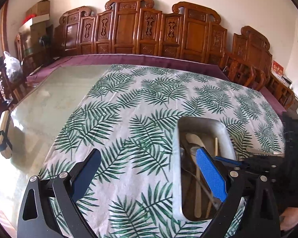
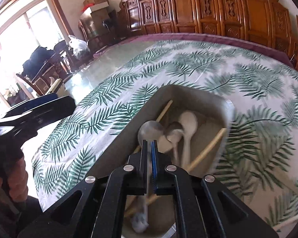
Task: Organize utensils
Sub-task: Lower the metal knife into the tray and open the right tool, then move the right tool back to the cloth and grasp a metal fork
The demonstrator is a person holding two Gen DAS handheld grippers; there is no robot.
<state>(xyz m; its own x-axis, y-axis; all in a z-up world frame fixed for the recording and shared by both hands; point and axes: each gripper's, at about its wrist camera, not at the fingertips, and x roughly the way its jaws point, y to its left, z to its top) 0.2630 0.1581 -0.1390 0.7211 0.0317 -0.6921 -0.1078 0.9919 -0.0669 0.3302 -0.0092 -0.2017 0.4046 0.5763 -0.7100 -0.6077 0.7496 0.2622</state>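
Observation:
A grey rectangular tray (image 1: 226,136) (image 2: 188,93) lies on the palm-leaf tablecloth (image 1: 141,107). It holds a white spoon (image 2: 188,121), a second metal spoon (image 2: 175,131), wooden chopsticks (image 2: 206,148) and a wooden spoon (image 1: 196,144). My right gripper (image 2: 149,144) is shut on the handle of a metal spoon (image 2: 150,130), held over the tray. My left gripper (image 1: 149,158) is open and empty, over the cloth just left of the tray; it also shows in the right wrist view (image 2: 49,107).
The cloth covers the right part of a glass-topped table (image 1: 55,91) with a purple border. Carved wooden chairs (image 1: 133,25) line the far side. A phone-like block (image 1: 4,136) stands at the table's left edge. Boxes and bags sit at the far left.

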